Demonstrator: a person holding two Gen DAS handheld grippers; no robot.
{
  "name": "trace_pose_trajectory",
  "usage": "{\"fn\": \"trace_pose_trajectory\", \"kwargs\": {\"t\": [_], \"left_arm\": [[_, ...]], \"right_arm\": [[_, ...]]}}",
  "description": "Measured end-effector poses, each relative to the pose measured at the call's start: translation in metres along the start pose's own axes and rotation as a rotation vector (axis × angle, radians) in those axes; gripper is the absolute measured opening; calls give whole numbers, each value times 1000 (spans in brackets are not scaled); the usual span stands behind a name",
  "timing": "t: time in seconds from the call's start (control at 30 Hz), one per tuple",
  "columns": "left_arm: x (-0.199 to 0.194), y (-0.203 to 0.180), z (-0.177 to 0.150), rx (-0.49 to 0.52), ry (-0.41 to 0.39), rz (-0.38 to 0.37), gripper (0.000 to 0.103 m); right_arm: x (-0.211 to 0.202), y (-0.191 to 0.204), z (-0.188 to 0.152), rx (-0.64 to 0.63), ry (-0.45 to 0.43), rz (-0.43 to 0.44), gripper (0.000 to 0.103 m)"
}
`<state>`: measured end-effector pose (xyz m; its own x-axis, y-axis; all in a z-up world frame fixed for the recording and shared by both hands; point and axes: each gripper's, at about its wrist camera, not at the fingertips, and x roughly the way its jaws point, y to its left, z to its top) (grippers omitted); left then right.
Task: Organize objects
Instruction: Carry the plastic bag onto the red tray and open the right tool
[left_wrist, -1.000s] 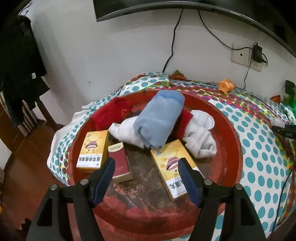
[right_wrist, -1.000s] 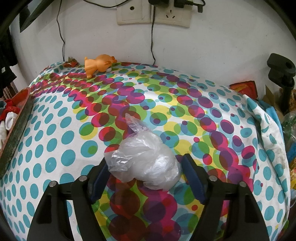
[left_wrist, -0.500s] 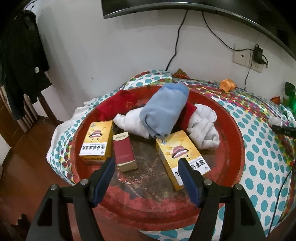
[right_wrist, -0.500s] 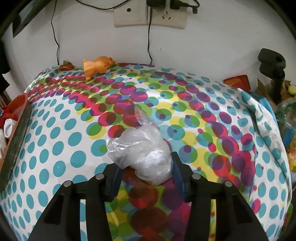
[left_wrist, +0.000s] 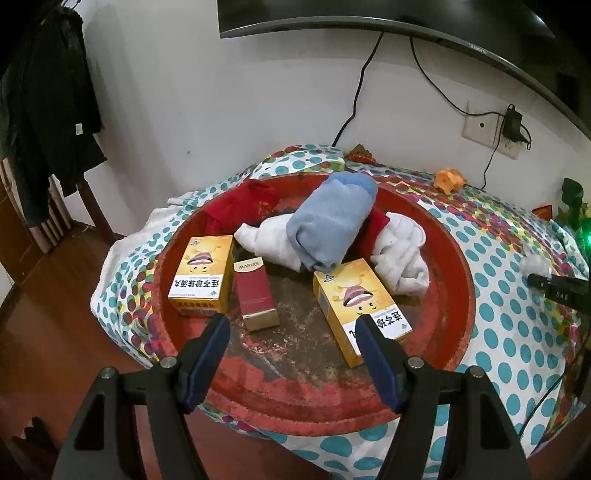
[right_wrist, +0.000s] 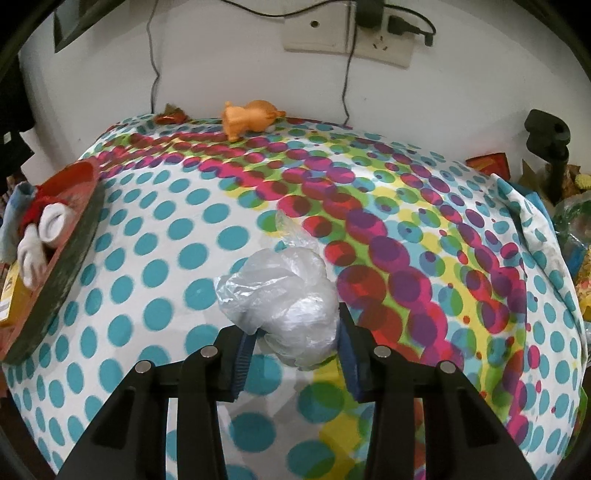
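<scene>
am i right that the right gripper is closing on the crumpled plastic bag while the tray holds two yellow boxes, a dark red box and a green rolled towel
Not quite. The rolled towel is light blue, not green, as the left wrist view shows. The rest holds: the right gripper is closing with the crumpled plastic bag between its fingers, and the red tray holds two yellow boxes and a dark red box.

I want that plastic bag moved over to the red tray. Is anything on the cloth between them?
Nothing visible. The right gripper is closing on the plastic bag, and only bare dotted cloth lies between it and the red tray.
</scene>
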<state>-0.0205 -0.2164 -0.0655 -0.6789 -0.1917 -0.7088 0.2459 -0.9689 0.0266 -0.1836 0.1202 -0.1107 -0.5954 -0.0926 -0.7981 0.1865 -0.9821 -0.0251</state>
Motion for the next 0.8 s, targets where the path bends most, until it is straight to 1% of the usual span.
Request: {"fn": "trace_pose_trajectory", "kwargs": {"t": [0.17, 0.33, 0.5, 0.8], "left_arm": [[4, 3, -1, -4, 22, 2, 72], [6, 8, -1, -13, 38, 1, 72], [6, 16, 1, -25, 35, -5, 72], [10, 30, 4, -50, 43, 17, 72]], "right_arm": [[-12, 23, 0, -21, 0, 38, 39], [-26, 59, 4, -85, -16, 66, 39], [-36, 98, 13, -136, -29, 108, 39], [-29, 171, 30, -198, -14, 188, 39]]}}
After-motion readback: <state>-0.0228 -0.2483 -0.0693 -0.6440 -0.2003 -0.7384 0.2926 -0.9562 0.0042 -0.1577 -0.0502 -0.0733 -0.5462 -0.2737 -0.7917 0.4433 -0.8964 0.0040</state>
